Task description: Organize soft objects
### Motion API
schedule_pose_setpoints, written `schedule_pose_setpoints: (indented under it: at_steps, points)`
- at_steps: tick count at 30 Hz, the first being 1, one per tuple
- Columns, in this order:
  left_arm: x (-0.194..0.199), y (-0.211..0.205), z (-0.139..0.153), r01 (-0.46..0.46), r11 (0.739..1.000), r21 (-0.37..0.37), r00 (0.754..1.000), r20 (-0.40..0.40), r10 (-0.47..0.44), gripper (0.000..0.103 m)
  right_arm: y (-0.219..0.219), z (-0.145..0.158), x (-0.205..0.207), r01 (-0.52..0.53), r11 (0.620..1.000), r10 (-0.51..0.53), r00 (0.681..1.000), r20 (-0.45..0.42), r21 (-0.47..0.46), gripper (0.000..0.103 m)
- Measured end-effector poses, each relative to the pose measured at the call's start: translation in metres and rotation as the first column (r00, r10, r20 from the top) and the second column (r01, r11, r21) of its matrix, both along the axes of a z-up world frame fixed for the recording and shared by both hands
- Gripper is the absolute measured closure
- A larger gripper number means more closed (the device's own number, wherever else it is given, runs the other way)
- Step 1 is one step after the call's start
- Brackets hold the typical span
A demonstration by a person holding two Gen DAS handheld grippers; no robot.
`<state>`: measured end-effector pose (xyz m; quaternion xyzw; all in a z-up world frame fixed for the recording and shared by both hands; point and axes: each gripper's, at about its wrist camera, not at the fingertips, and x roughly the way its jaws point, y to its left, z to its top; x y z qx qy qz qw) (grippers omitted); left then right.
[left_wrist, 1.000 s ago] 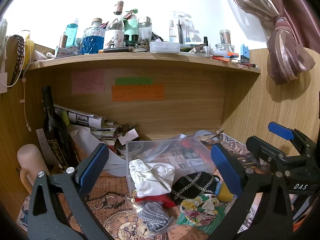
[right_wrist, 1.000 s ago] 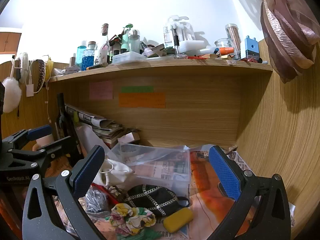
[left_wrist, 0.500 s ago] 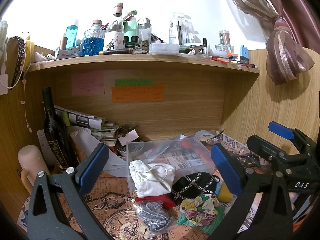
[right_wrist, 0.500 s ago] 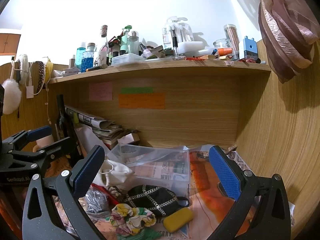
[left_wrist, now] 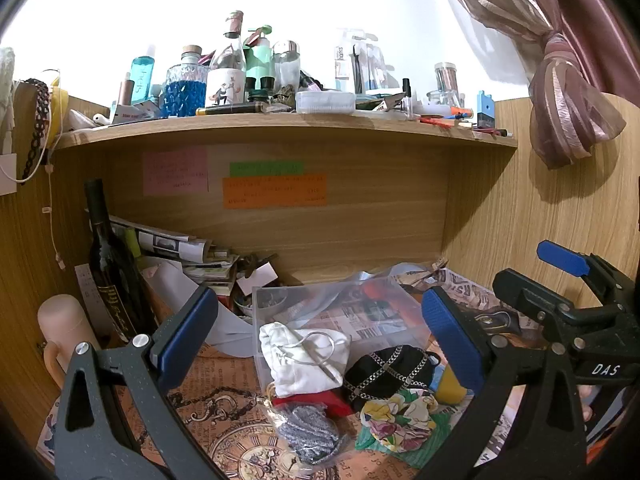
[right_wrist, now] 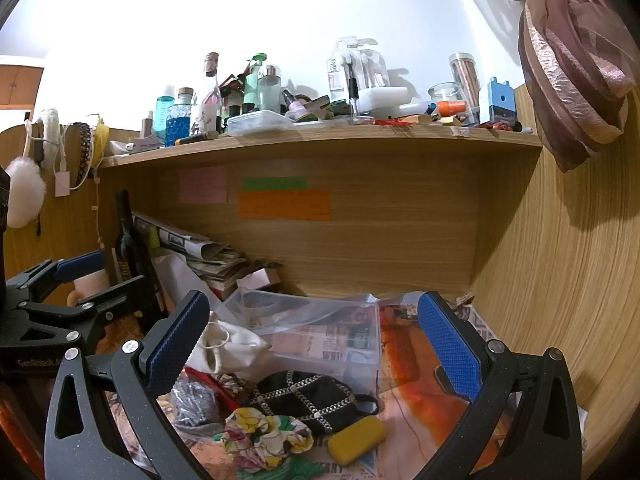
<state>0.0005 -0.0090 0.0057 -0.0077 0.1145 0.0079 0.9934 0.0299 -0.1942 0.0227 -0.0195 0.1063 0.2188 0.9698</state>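
Note:
Soft things lie in a heap on the newspaper-covered desk in front of a clear plastic box (left_wrist: 332, 312): a white drawstring pouch (left_wrist: 300, 356), a black chain-trimmed bag (left_wrist: 386, 372), a floral scrunchie (left_wrist: 396, 420), a red cloth (left_wrist: 320, 402), a grey knit piece in a clear bag (left_wrist: 308, 434) and a yellow sponge (right_wrist: 356, 438). My left gripper (left_wrist: 320, 336) is open above the heap, holding nothing. My right gripper (right_wrist: 312, 340) is open too, over the box (right_wrist: 320, 328), the black bag (right_wrist: 312, 400) and the scrunchie (right_wrist: 264, 438).
A dark wine bottle (left_wrist: 110, 264), stacked papers (left_wrist: 184, 252) and a beige mug (left_wrist: 60, 328) stand at the left. A shelf (left_wrist: 280, 124) crowded with bottles hangs above. Wooden walls close the back and right. A tied curtain (left_wrist: 568, 112) hangs at the upper right.

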Motion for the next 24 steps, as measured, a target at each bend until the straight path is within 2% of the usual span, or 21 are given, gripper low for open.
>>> schedule_pose_setpoints:
  at_steps: [24]
  points:
    - [-0.0035, -0.0032, -0.0016, -0.001, 1.000, 0.005, 1.000, 0.011, 0.001, 0.000, 0.0018, 0.0022, -0.0025, -0.005, 1.000, 0.006, 1.000, 0.011, -0.001, 0.000]
